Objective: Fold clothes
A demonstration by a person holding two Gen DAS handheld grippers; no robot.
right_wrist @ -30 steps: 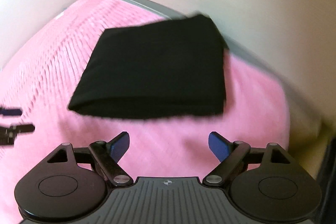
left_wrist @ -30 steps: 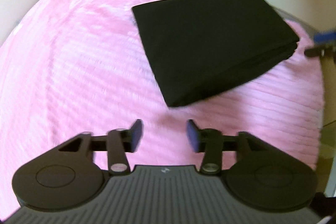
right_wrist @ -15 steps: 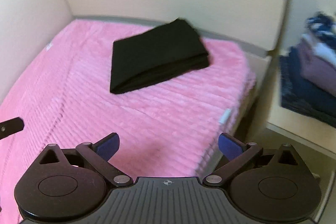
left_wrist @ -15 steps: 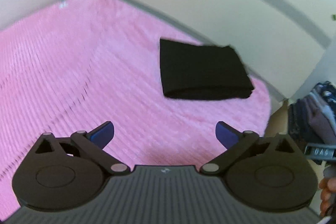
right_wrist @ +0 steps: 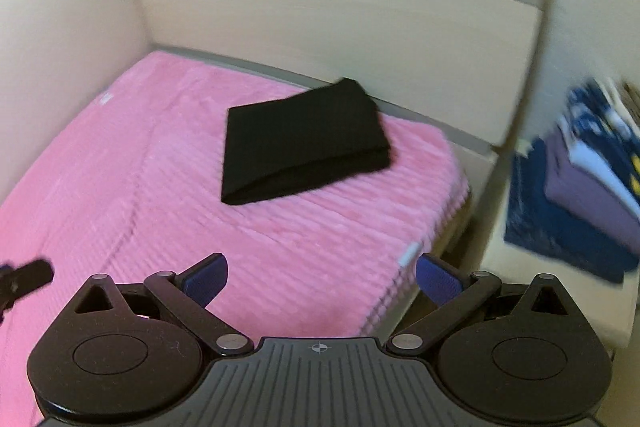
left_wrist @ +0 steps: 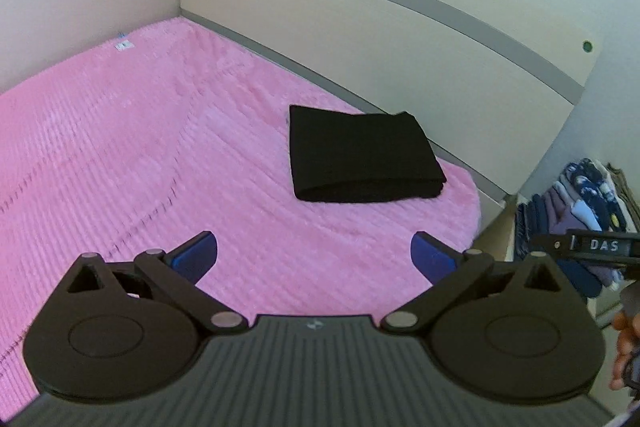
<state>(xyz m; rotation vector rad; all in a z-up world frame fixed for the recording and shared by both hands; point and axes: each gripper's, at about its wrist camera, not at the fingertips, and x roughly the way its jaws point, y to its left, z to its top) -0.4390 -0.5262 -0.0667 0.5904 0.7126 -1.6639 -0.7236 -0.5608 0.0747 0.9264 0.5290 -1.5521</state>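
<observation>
I see the black garment [left_wrist: 362,157] folded into a flat, neat rectangle, lying on the pink ribbed bed cover [left_wrist: 132,163] near the headboard [left_wrist: 360,15]. My left gripper [left_wrist: 314,257] and right gripper [right_wrist: 322,277] hang above, fingers spread wide, holding nothing

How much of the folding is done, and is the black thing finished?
Done: the black garment lies folded into a neat rectangle on the pink blanket, near the headboard. In hand: nothing; the left gripper and right gripper are both open and empty, well apart from the garment. Left: possibly putting it with the stack of folded clothes beside the bed. No unfolded clothes are in view.
</observation>
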